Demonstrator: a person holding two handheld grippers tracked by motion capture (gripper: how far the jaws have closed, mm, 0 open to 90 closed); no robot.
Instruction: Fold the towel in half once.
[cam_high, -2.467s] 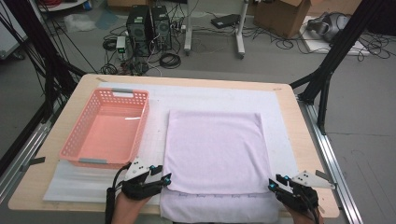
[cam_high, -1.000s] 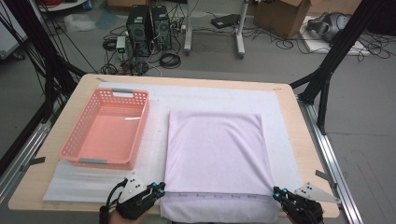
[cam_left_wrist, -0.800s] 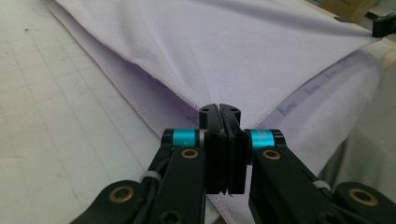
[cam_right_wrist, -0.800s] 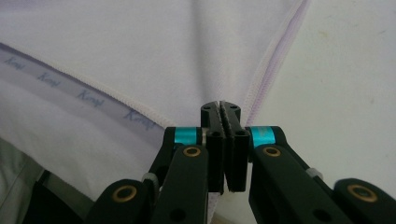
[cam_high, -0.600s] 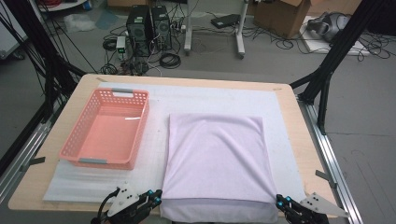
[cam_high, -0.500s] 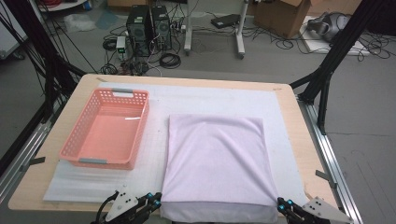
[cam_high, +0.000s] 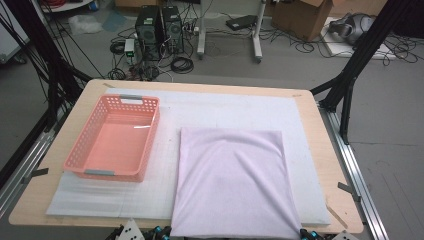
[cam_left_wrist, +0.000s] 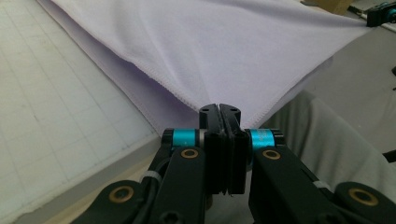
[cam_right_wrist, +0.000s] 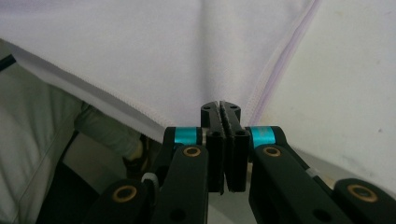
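We hold the lilac cloth by its two near corners: our left gripper has its jaws pressed together on the corner at about 7 o'clock of the table, and our right gripper is clamped the same way on the corner at about 5 o'clock. The cloth lies on the white mat, its near hem drawn past the table's 6 o'clock edge. The pink basket sits at 9 o'clock of the cloth, apart from it.

Wood table — white foam mat atop
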